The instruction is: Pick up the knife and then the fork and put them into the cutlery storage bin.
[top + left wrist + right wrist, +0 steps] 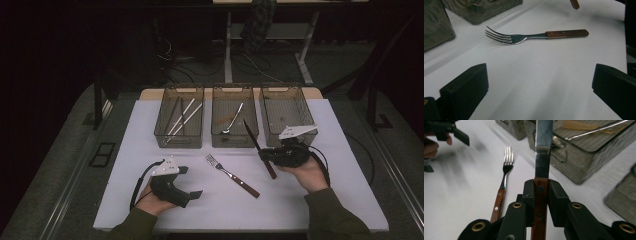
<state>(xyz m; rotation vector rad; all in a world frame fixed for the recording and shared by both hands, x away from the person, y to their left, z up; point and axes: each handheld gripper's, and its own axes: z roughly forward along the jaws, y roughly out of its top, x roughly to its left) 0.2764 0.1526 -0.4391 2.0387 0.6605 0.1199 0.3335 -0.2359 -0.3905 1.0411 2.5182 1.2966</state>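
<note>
Wood-handled knife (pixel 541 195) clamped in right gripper (pixel 267 156) jaws, mid-carry; next, drop it into a bin (pixel 287 116). Left gripper (pixel 539 87) jaws wide, fork (pixel 536 36) waiting.

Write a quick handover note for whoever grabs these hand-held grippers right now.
Right hand-held gripper: shut on the knife by its wooden handle, blade pointing toward the bins, lifted off the table.
Left hand-held gripper: open, holding nothing, aimed at the fork.
Fork lies loose on the white table.
Done: chopsticks in left bin, spoon in middle bin.
Left: probably knife and fork into bins; right bin looks empty.
</note>
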